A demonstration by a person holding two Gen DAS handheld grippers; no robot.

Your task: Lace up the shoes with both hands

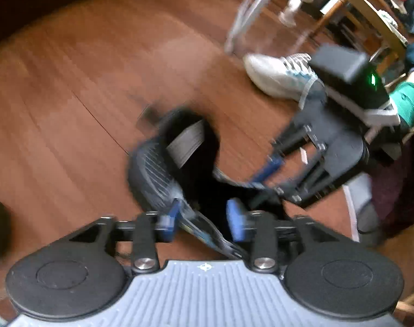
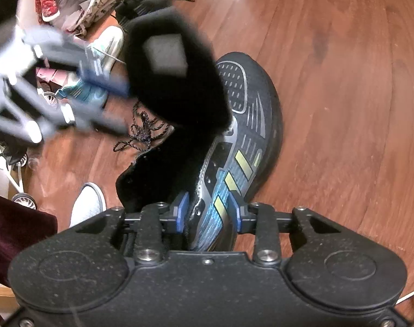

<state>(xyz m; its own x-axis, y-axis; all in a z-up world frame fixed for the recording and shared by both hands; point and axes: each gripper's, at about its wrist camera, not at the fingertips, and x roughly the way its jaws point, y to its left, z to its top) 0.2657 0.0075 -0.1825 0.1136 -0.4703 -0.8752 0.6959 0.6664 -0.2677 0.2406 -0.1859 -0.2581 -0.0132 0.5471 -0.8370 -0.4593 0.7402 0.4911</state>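
Note:
A dark running shoe (image 2: 250, 114) with blue and yellow side stripes lies on the wooden floor. Its black tongue (image 2: 177, 81), with a grey label, stands pulled up. A loose black lace (image 2: 144, 130) is bunched on the floor beside the shoe. My right gripper (image 2: 208, 214) is shut on the shoe's side wall by the eyelets; in the left wrist view, the right gripper (image 1: 261, 179) meets the shoe's (image 1: 152, 169) rim. My left gripper (image 1: 201, 219) hangs open above the shoe, pads apart. In the right wrist view, the left gripper (image 2: 123, 109) is blurred beside the tongue.
A white sneaker (image 1: 275, 76) lies by metal chair legs (image 1: 250, 13). Another white sneaker (image 2: 109, 43), a second black shoe (image 2: 141, 2) and cloth clutter sit at the far left. A white shoe toe (image 2: 87, 204) and a dark red trouser leg (image 2: 16, 231) are close by.

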